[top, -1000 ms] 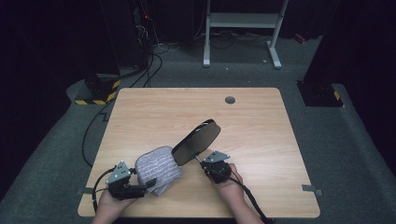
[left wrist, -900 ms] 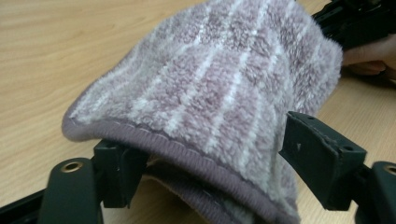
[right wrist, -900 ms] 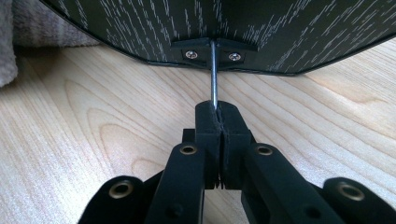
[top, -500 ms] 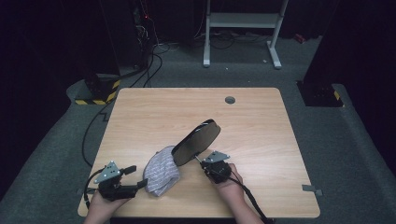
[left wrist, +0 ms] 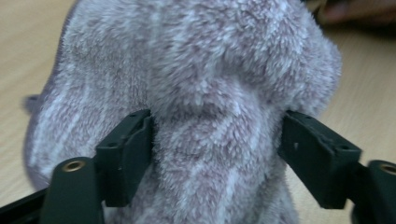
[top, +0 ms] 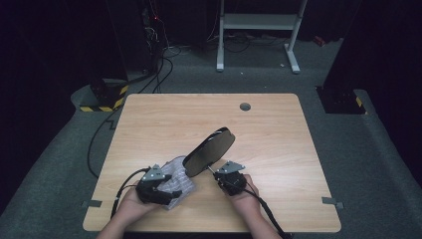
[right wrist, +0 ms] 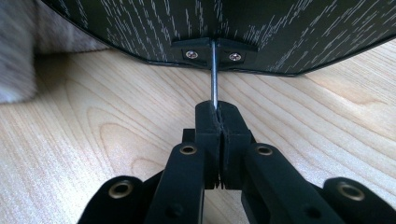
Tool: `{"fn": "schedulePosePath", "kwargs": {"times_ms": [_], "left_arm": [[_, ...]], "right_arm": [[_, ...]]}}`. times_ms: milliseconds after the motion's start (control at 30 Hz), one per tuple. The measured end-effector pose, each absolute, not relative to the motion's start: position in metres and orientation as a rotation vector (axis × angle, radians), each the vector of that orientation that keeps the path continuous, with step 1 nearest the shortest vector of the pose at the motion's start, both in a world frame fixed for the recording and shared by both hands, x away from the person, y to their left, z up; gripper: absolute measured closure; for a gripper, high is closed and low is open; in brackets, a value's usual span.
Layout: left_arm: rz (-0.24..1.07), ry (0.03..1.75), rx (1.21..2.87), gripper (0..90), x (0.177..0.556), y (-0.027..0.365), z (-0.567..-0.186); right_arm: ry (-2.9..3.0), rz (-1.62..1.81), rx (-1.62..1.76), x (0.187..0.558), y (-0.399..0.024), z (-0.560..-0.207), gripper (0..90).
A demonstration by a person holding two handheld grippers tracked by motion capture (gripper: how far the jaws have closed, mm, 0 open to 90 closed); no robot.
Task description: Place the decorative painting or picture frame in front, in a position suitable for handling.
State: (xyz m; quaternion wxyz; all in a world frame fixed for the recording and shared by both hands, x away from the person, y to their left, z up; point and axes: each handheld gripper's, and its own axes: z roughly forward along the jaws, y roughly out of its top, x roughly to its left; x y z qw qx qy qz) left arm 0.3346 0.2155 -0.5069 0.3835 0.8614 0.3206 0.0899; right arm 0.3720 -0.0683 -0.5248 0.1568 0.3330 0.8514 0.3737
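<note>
- High view — a dark oval mirror stands tilted over the near middle of the surface, its disc raised on a thin wire stem. The right gripper holds the stem's lower end. A fuzzy grey cloth lies bunched just left of the mirror, under its lower edge; the left gripper is on the cloth's near left side.
- Left gripper view — the cloth bulges between the jaws. They have just been closing a little, and the fingertips dent the pile on both sides, so the left gripper is clamped on a thick fold. Judged soft, light and limp: it will sag and compress, so a deep bite into a bunched fold suits better than a pinch at the edge.
- Right gripper view — the right gripper has its jaws pressed together on the stem, which runs up to a screwed bracket on the mirror's woodgrain back. Judged rigid, top-heavy and fragile — the thin, smooth stem could twist or slip in the pads, so a firm hold low on the stem, kept steady, seems right. Cloth at far left.
</note>
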Motion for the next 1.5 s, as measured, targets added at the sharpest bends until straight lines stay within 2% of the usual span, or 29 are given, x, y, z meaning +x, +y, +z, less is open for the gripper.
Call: {"fn": "schedulePosePath", "kwargs": {"times_ms": [67,233,333,467,600,867,1133,1300,1500], "left_arm": [[0.288,0.808,2.232,32.5,0.334,0.207,-0.511],[0.321,0.800,2.207,61.7,0.332,0.212,-0.510],[0.331,0.791,2.155,68.2,0.325,0.219,-0.507],[0.383,0.741,2.033,69.6,0.308,0.227,-0.489],[0.380,0.749,1.960,69.3,0.306,0.220,-0.477],[0.420,0.807,2.045,71.0,0.321,0.194,-0.488],[0.402,0.900,2.126,71.3,0.347,0.189,-0.512],[0.369,0.913,2.107,71.2,0.357,0.193,-0.516],[0.394,0.862,2.090,71.4,0.344,0.199,-0.501]], "right_arm": [[2.437,1.073,0.952,0.372,-0.068,-0.525,88.1],[2.438,1.070,0.950,0.372,-0.068,-0.525,88.1],[2.437,1.069,0.950,0.372,-0.068,-0.525,88.1],[2.437,1.068,0.949,0.372,-0.068,-0.525,88.1],[2.438,1.068,0.947,0.372,-0.068,-0.525,88.1],[2.429,1.063,0.952,0.372,-0.068,-0.525,87.1],[2.431,1.061,0.942,0.372,-0.068,-0.525,86.5],[2.425,1.056,0.948,0.372,-0.067,-0.525,86.6],[2.417,1.057,0.954,0.373,-0.067,-0.525,87.7]]}}
